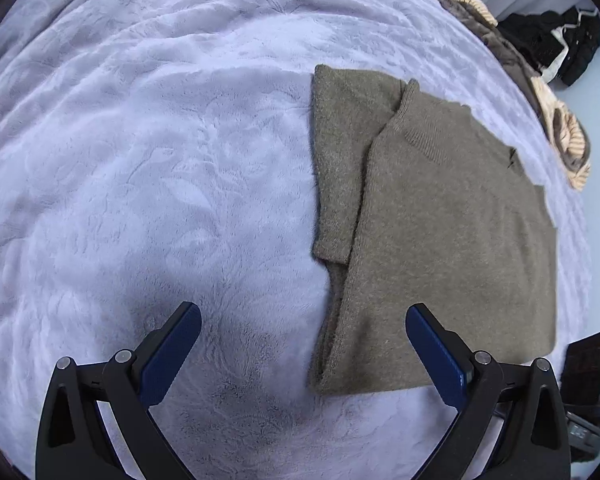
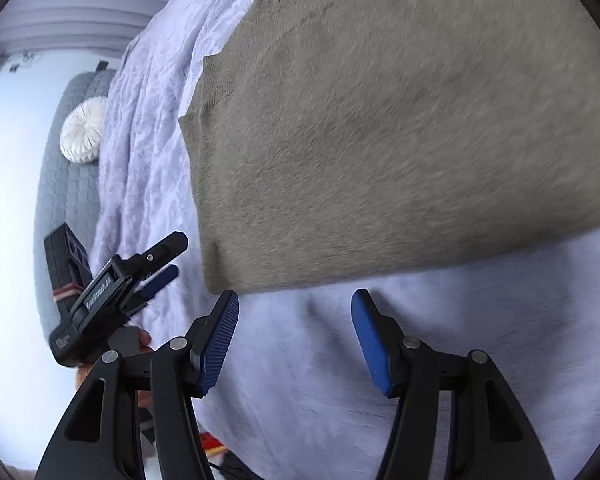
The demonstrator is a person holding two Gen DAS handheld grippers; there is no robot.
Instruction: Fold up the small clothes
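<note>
An olive-brown knit sweater (image 1: pixel 440 224) lies partly folded on a lilac fleece blanket (image 1: pixel 140 180), one sleeve folded in along its left side. My left gripper (image 1: pixel 302 316) is open and empty, just above the sweater's near left edge. In the right wrist view the sweater (image 2: pixel 380 128) fills the upper right. My right gripper (image 2: pixel 296 300) is open and empty, just short of the sweater's near edge. The left gripper (image 2: pixel 172 256) shows at the left of that view, over the blanket (image 2: pixel 440 340).
A pile of brown and striped clothes (image 1: pixel 556 120) and a black garment (image 1: pixel 556 40) lie at the far right of the bed. A dark device (image 1: pixel 588 380) sits at the right edge. A white round cushion (image 2: pixel 82 130) rests on a grey quilted surface (image 2: pixel 68 192).
</note>
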